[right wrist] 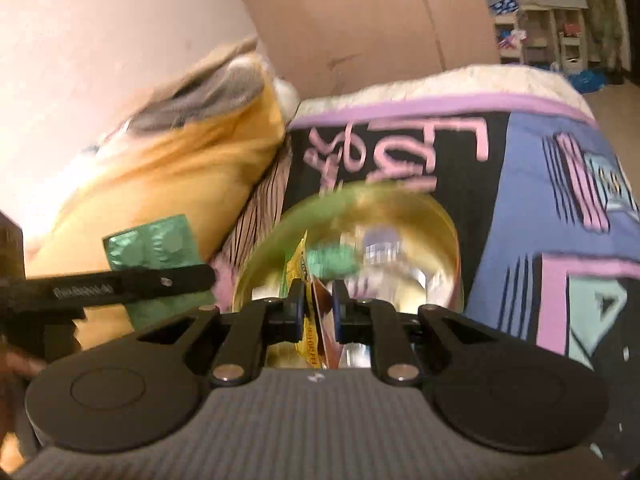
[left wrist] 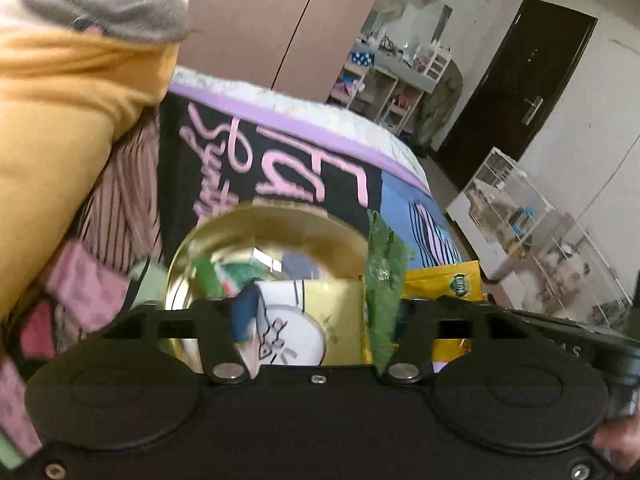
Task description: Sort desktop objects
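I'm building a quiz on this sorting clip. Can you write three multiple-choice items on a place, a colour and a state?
1. The gold bowl sits on
A. a bare floor
B. a patterned blanket
C. a shelf

2. The foil packet left of the bowl is
A. green
B. red
C. white

3. The right gripper is
A. wide open and empty
B. out of view
C. shut on a yellow sachet

Key:
1. B: the gold bowl rests on the black, pink and purple patterned blanket.
2. A: the foil packet is green.
3. C: the right gripper pinches the yellow sachet between its pads.
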The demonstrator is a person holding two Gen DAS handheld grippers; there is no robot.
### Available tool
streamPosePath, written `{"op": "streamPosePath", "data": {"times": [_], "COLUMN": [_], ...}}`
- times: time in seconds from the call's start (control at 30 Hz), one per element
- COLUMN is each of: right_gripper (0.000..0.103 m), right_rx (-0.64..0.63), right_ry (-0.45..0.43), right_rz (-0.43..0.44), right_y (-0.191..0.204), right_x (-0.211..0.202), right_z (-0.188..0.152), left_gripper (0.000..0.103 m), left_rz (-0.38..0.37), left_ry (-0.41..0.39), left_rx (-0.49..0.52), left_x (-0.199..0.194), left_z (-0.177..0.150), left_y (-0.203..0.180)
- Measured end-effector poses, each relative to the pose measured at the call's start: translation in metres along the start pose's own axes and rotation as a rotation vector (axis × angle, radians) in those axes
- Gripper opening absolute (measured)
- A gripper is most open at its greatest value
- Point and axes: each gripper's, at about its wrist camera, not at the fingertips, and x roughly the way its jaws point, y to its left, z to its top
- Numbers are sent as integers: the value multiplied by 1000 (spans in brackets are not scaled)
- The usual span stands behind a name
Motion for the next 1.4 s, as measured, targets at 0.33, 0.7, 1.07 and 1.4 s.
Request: {"op": "streamPosePath", "data": {"times": [0.33, 0.7, 1.07, 1.4], "right_gripper": [103, 103, 103, 102], "right_rx": [108, -523, -926, -1208], "right_ry": [-32, 223, 348, 266], "right_rz": [-29, 72, -27, -140], "right_y": [-41, 32, 94, 108], "right_x": [-16, -24, 18, 39], "right_z": [-56, -152, -229, -273], "left_gripper": [103, 103, 103, 103], "left_rz": [82, 153, 198, 206], "left_ry": [96, 309, 342, 349], "left_rx": [-87, 41, -2, 5], "left_x": [-16, -41, -28, -1], "left_z": [-54, -163, -167, -166], "left_y": [55, 76, 82, 85]}}
